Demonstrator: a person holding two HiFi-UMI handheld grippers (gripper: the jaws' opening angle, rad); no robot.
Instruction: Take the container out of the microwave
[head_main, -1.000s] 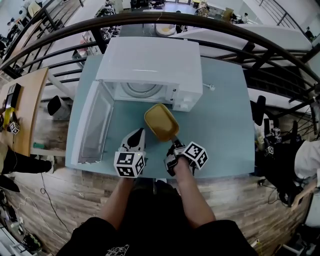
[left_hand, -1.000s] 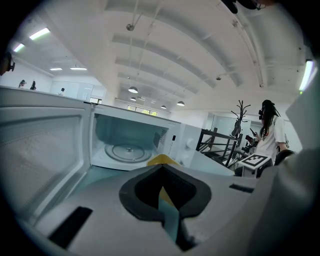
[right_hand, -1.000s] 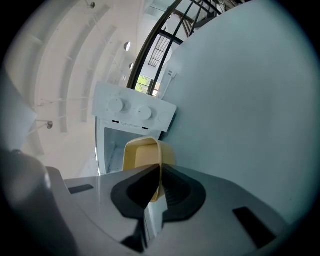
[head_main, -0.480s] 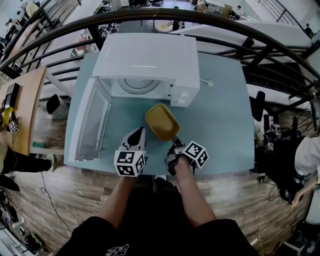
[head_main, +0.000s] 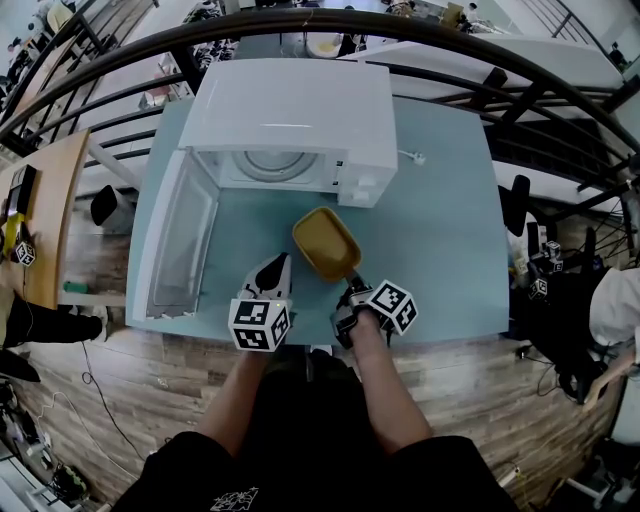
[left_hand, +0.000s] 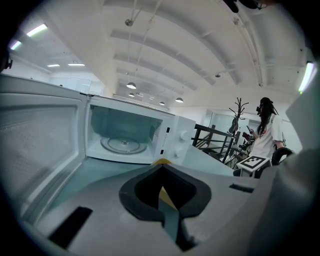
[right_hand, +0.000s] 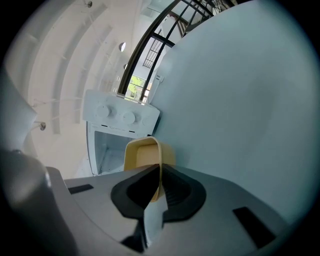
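The container (head_main: 326, 243) is drawn back from the microwave (head_main: 290, 110) by the right gripper (head_main: 352, 290), toward the person. A second ago its far rim is seen overlapping the microwave's lower front corner, below the knobs. Now that rim is clear of the corner, and a thin strip of table (head_main: 440, 230) is seen between the two. The shift is small. In the head view the microwave and its open door (head_main: 175, 245) are carried slightly up and to the left in the picture. Whether the container is also lowered cannot be told.
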